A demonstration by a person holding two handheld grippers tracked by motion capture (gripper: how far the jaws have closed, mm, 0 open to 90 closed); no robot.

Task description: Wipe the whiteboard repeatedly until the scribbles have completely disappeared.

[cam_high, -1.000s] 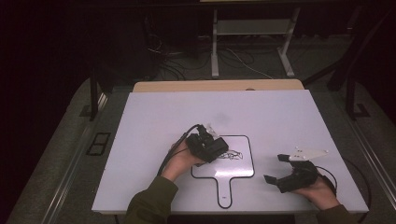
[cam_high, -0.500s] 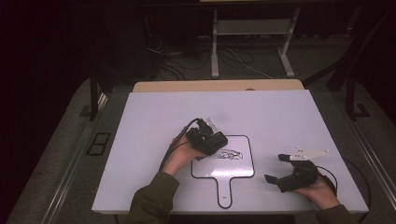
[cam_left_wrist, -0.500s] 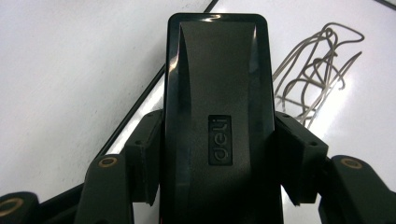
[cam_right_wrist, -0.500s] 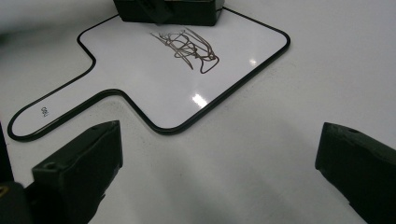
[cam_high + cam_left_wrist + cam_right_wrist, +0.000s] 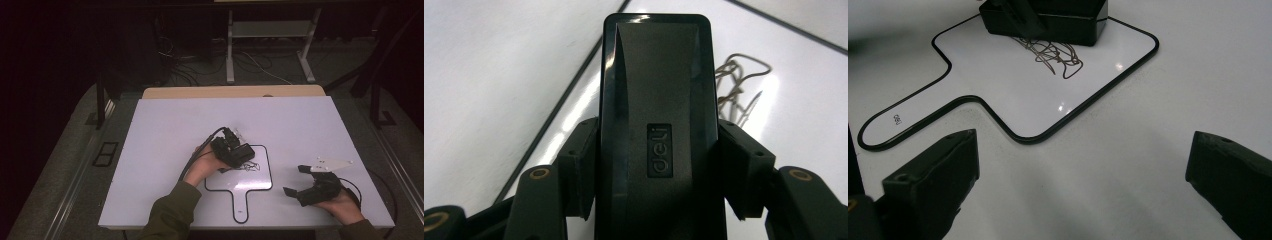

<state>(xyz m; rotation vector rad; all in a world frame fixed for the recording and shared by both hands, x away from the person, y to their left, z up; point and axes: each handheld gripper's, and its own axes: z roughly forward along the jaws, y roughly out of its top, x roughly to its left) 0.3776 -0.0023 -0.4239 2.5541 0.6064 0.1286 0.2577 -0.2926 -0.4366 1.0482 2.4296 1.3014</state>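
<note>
With the left hand-held gripper (image 5: 651,200) clamped on the black whiteboard eraser (image 5: 656,115) over the scribble (image 5: 1050,55) on the paddle-shaped whiteboard (image 5: 260,181), and the right hand-held gripper (image 5: 1083,190) open on the counter (image 5: 165,130), the unheld board could slide under a wipe.

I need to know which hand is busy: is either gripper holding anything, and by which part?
The left gripper clamps a black eraser block by its two long sides. The right gripper stands open with nothing in it.

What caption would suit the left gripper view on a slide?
Left tool clamps a black eraser block over a scribble on the small whiteboard.
</note>
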